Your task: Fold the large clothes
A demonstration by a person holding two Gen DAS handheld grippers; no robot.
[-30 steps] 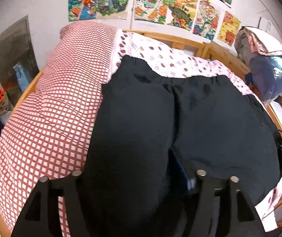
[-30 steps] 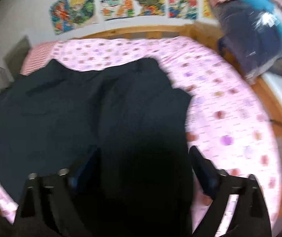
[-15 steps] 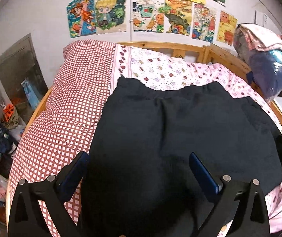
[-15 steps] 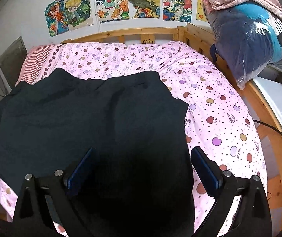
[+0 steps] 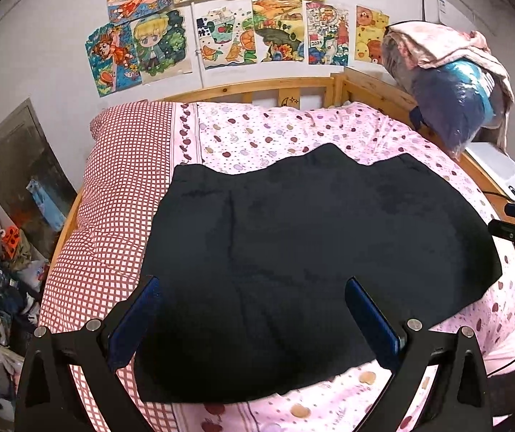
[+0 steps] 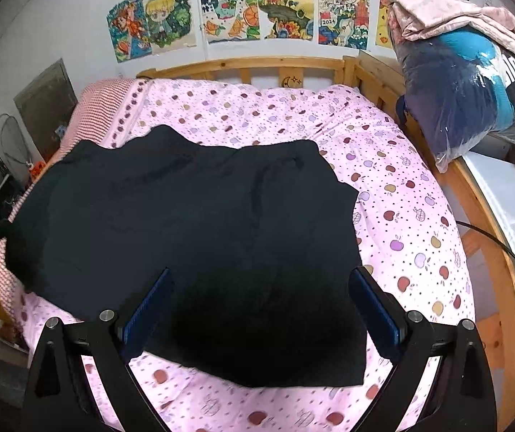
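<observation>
- The black garment [image 5: 304, 252] is spread crosswise on the bed [image 6: 401, 216], directly ahead of both grippers.
- The left gripper [image 5: 254, 318] and right gripper [image 6: 259, 309] are held wide, empty, above its near edge.

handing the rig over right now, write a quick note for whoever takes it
Left hand-held gripper: open, holding nothing, above the near edge of the black garment.
Right hand-held gripper: open, holding nothing, over the garment's near right part.
Garment lies spread on the pink apple-print bedspread, its left part over the red checked cover.
Done: the garment is laid out, fairly flat.
Left: grip an edge and make the folds.
</observation>
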